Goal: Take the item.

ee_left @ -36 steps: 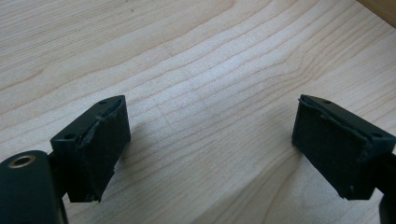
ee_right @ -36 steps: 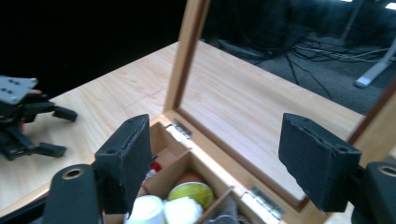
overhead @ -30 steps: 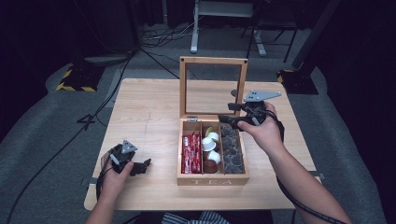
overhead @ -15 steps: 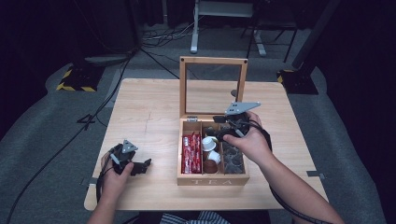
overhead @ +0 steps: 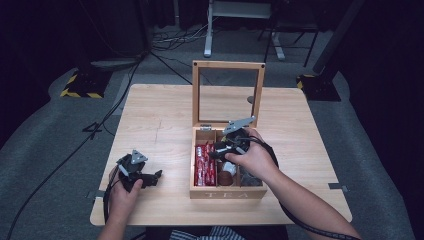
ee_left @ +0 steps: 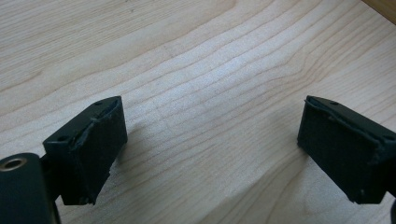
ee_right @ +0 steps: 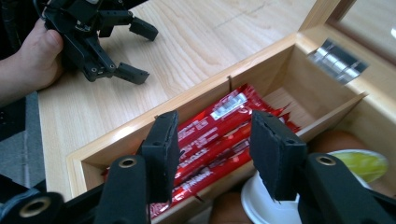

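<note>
The red stick packets point(ee_right: 219, 135) lie in the left compartment of the wooden tea box point(overhead: 227, 192), just below and ahead of the right hand-held gripper point(ee_right: 212, 144). Their long axis runs front to back along the box. I count roughly four or five. The gripper's half-open jaws have just been closing, gripping nothing yet. The left hand-held gripper point(overhead: 145, 177) rests wide open and empty on the surface point(overhead: 155, 115), well apart.

Red foil sachets point(ee_right: 219, 135), stacked flat lengthwise in wooden tea box's point(overhead: 227, 192) left compartment, lid up.
</note>
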`<state>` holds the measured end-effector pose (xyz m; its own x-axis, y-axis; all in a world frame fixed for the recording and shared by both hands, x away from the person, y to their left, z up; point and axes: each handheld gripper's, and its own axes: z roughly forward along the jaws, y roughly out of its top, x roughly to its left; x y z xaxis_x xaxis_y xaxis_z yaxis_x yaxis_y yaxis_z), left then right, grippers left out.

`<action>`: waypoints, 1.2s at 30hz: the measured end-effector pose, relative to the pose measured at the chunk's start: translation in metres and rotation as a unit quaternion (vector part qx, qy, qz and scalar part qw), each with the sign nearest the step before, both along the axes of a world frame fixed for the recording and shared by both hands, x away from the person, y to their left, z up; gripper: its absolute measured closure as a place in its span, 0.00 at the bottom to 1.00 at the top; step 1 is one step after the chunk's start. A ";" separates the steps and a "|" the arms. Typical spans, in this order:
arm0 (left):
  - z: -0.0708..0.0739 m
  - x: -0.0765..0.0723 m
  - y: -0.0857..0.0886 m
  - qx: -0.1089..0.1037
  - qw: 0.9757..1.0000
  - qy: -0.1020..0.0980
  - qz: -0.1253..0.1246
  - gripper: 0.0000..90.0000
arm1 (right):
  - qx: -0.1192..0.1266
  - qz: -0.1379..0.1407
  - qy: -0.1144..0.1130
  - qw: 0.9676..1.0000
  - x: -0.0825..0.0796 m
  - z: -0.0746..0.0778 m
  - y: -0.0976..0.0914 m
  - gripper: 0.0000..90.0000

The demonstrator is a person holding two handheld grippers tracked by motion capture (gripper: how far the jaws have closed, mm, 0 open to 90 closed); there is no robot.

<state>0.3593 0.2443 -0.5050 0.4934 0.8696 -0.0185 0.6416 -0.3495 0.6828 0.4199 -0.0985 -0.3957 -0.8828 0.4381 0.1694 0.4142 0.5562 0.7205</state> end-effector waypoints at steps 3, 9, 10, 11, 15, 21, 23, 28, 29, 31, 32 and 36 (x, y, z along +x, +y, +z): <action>0.000 0.000 0.000 0.000 1.000 0.000 0.000 0.09 | -0.016 -0.002 0.021 1.000 0.001 -0.006 0.007 0.61; 0.000 0.000 0.000 0.001 1.000 0.000 -0.001 0.09 | -0.032 -0.004 0.032 0.999 0.003 -0.015 0.018 0.60; 0.000 0.000 0.000 0.001 1.000 0.000 -0.001 0.09 | -0.038 0.001 0.028 0.999 0.003 -0.017 0.020 0.59; 0.000 0.000 0.000 0.001 1.000 0.000 -0.001 0.09 | -0.046 0.003 0.022 0.999 0.002 -0.018 0.022 0.59; 0.000 0.000 0.000 0.001 1.000 0.000 -0.001 0.09 | -0.080 -0.001 0.014 0.997 -0.001 -0.023 0.030 0.59; 0.000 0.000 -0.001 -0.001 1.000 0.000 0.001 0.09 | -0.108 -0.005 0.012 0.994 -0.006 -0.026 0.038 0.61; 0.000 0.000 -0.001 0.000 1.000 0.001 0.001 0.09 | -0.121 -0.012 0.008 0.993 -0.008 -0.027 0.041 0.63; 0.000 0.000 -0.001 -0.001 1.000 0.000 0.001 0.09 | -0.143 -0.020 -0.001 0.990 -0.010 -0.027 0.047 0.64; 0.000 0.000 -0.001 0.000 1.000 0.001 0.001 0.09 | -0.143 -0.020 -0.001 0.990 -0.010 -0.027 0.047 0.64; 0.000 0.000 -0.001 -0.001 1.000 0.000 0.001 0.09 | -0.154 -0.013 -0.010 0.988 -0.010 -0.029 0.050 0.66; 0.000 0.000 -0.001 -0.001 1.000 0.000 0.001 0.09 | -0.157 -0.012 -0.008 0.987 -0.011 -0.030 0.050 0.66; 0.000 0.000 -0.001 0.000 1.000 0.000 0.001 0.09 | -0.163 -0.014 -0.005 0.987 -0.012 -0.032 0.052 0.71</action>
